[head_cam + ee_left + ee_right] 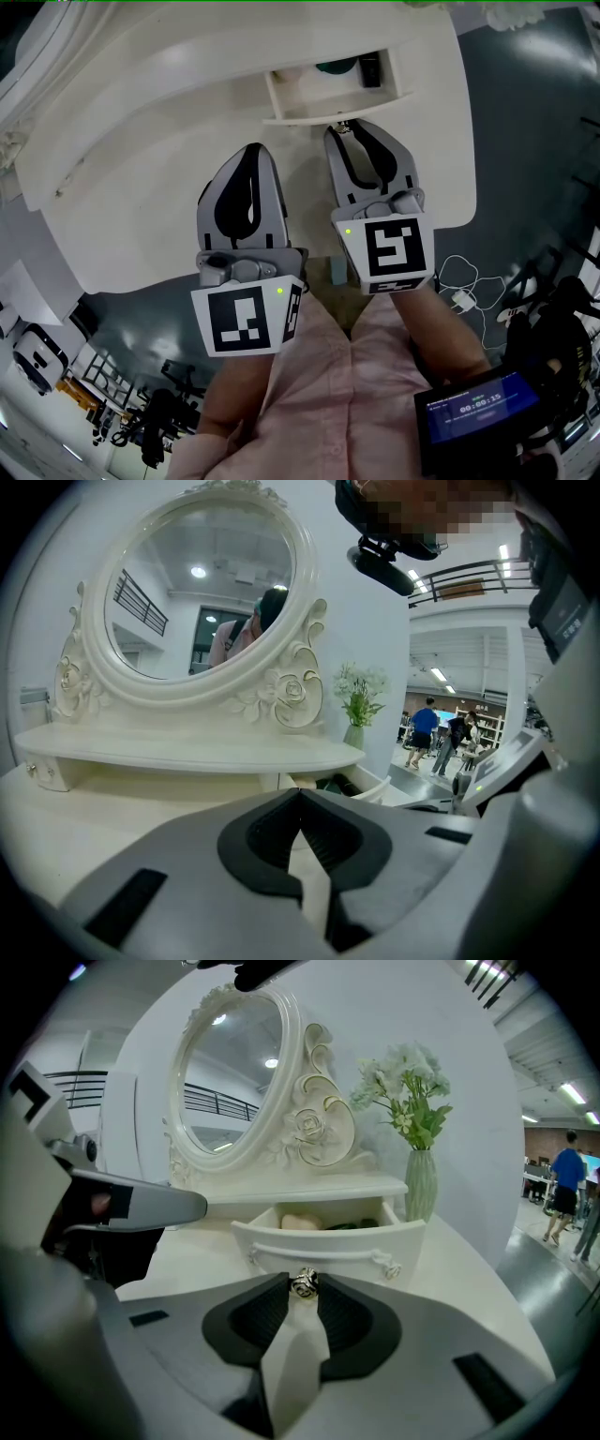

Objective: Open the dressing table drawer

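Observation:
The white dressing table [187, 187] has its small drawer [333, 94] pulled out, with a pale thing and dark things inside it. In the right gripper view the drawer front [328, 1246] faces me, and its rose-shaped knob [303, 1282] sits pinched between the tips of my right gripper [303, 1284]. From the head view the right gripper [345, 127] reaches to the drawer front. My left gripper [253, 150] hovers over the tabletop to its left, tips together and holding nothing. In the left gripper view its tips [300, 795] meet, with the drawer [370, 789] off to the right.
An oval mirror [234, 1077] in a carved frame stands on a raised shelf [187, 752] at the back of the table. A vase of flowers [420, 1180] stands right of the drawer. Cables [459, 281] lie on the floor by the table's right edge. People walk in the far background.

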Available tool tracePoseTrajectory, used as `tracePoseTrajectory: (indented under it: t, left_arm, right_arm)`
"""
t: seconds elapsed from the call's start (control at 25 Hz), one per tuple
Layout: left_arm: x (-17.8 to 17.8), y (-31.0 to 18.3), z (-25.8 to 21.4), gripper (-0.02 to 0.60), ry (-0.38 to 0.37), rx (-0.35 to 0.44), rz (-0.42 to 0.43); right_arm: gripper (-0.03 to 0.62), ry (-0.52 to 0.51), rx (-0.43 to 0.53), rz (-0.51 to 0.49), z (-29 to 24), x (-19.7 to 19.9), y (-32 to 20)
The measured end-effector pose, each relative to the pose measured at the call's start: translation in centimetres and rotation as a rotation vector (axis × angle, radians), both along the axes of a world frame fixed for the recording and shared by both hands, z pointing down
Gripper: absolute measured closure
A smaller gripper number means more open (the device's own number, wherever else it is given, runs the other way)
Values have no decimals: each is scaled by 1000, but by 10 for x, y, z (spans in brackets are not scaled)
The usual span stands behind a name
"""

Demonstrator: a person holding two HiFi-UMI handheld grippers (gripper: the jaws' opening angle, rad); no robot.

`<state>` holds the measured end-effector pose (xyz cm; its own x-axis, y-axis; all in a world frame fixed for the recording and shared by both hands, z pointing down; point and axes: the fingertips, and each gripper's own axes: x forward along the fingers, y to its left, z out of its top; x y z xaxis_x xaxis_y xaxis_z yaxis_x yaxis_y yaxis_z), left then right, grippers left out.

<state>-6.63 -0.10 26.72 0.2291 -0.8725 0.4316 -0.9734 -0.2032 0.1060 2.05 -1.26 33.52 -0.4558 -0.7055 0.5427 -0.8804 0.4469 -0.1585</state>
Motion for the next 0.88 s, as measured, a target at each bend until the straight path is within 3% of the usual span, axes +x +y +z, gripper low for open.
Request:
tracePoseTrajectory:
  t: [0.28, 0.52, 0.88]
  left_arm:
    - [2, -1, 2, 560, -3, 2, 3]
    - [2, 0, -24, 560, -15, 48, -5]
    - [-1, -14, -86, 560, -35, 196, -18]
  right_arm:
    - [487, -11, 2, -35, -1, -1, 3]
    - [487, -36, 47, -22, -39, 5, 13]
    - [488, -98, 328, -52, -142, -3, -14]
